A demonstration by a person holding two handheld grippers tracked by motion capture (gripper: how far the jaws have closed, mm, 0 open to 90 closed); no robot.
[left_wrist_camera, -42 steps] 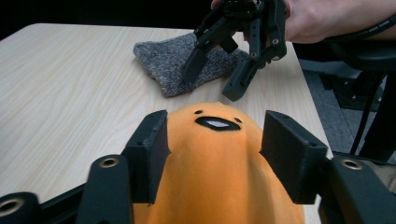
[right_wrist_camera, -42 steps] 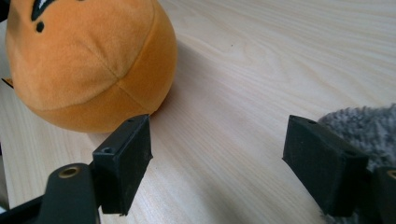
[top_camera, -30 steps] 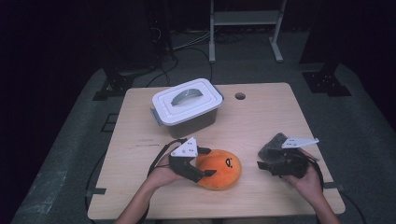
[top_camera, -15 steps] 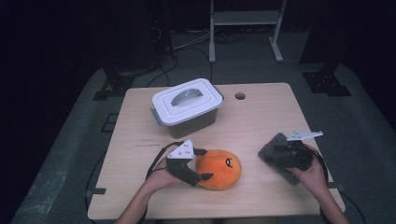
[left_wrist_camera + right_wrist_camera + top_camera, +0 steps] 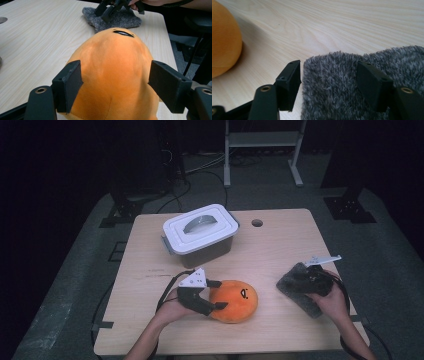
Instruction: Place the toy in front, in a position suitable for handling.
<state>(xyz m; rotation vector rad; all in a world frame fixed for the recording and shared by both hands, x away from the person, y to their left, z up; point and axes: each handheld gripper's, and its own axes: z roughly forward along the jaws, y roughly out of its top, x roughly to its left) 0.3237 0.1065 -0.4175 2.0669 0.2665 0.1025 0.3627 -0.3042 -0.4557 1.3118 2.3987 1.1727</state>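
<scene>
The wooden table (image 5: 280, 250) takes up the middle of the high view, with a white-lidded storage box (image 5: 200, 234) in the upper left part of it, lid on, well away from both hands. Lower centre sits the orange plush toy (image 5: 233, 300), a rounded blob whose long axis runs roughly left to right in that frame, its little face on top toward the right end. In the left gripper view its face end points away, up toward the top of the frame, and its near end is cut off at the bottom edge. The left gripper (image 5: 215, 295) straddles the plush's left end; its jaws have just been closing and both pads look pressed into the fur. Over at lower right lies the grey fuzzy cloth (image 5: 300, 290), long axis slanting from upper left to lower right, partly hidden under the hand. The right gripper (image 5: 327, 75) has been closing too, one jaw sitting on the pile and one just off the cloth's edge, so apart, nothing pinched.
</scene>
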